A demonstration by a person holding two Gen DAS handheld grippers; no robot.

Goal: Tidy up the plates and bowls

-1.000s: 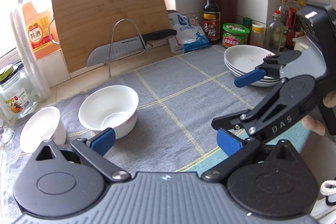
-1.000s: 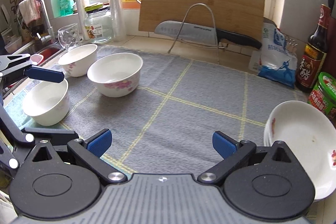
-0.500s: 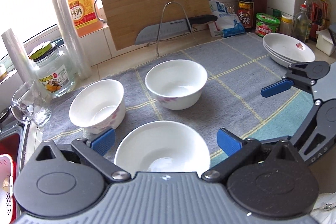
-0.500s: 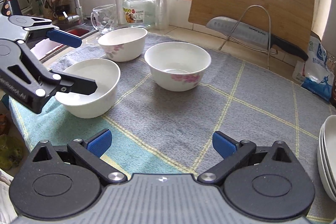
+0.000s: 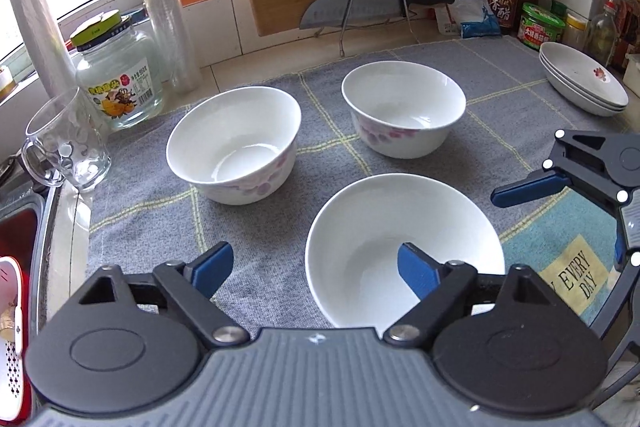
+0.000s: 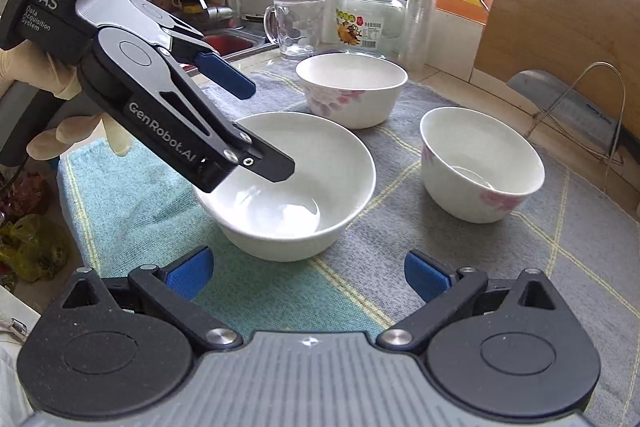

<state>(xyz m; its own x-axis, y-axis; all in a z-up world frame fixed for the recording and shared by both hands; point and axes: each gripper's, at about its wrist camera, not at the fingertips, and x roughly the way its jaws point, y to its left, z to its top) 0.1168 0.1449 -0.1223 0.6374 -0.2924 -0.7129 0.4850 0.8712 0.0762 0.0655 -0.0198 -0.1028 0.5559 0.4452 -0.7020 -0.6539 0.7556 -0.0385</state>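
A: Left wrist view. Where are the task's things?

B: Three bowls stand on the mat (image 5: 256, 255) on the desk. The near bowl (image 5: 380, 227) is plain white. The left bowl (image 5: 234, 143) and the far bowl (image 5: 404, 107) carry pink flowers. A plate stack (image 5: 580, 79) sits far right, well apart from them.

A: Left gripper (image 5: 316, 267) status?

B: Released, jaws wide. Its right pad hangs over the near bowl's hollow and its left pad is outside the rim, so the wall lies between them. Contact cannot be confirmed.

A: Handling?

B: Judged glazed ceramic: stiff, slick, fragile, moderately heavy. Take hold at the rim, one pad inside and one outside. Set down gently; do not knock rims together.

A: Contents?

B: All three bowls look empty.

A: Right wrist view?

B: The right gripper (image 6: 308, 273) is released, holding nothing, near the desk edge just before the near bowl (image 6: 320, 187). The left gripper (image 6: 256, 119) straddles that bowl's left rim. The far bowl (image 6: 480, 163) is to the right and the left bowl (image 6: 352, 87) behind. A glass mug (image 6: 296, 27) and a jar (image 6: 370, 19) stand beyond the mat; the mug looks empty.
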